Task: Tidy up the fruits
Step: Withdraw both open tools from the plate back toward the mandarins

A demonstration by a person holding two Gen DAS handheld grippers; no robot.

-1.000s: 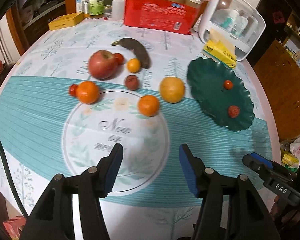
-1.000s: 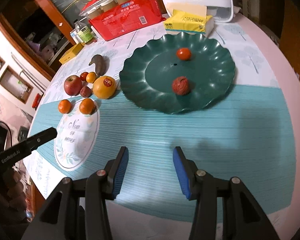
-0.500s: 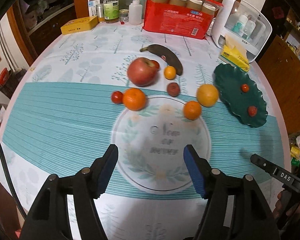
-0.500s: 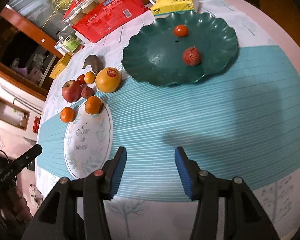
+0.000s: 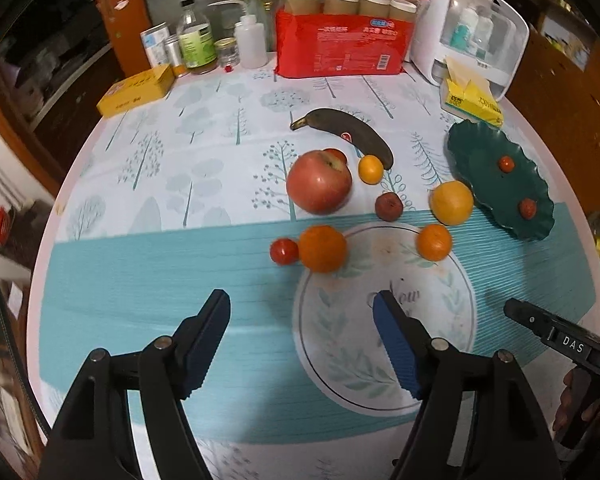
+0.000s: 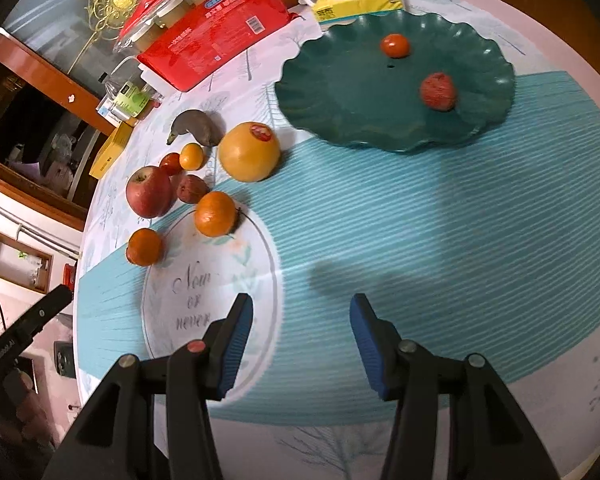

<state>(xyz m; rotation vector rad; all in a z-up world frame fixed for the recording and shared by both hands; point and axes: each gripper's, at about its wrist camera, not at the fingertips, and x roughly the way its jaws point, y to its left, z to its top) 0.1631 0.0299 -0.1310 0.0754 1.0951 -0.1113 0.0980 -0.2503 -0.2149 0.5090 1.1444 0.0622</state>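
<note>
Left hand-held gripper (image 5: 302, 308): jaws wide apart, empty, above the desk (image 5: 140, 280). Right hand-held gripper (image 6: 302, 312): likewise agape, holding nothing. Loose fruit lies beyond; nearest the left one is a mandarin (image 5: 323, 248), just ahead, cherry tomato (image 5: 284, 251) touching its left. Further right, the green plate (image 5: 480, 160) holds two small red fruits.

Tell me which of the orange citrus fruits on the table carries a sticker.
The large yellow-orange one, lying closest to the green plate. It has a red sticker on top; the two smaller oranges and the tiny one show none.
</note>
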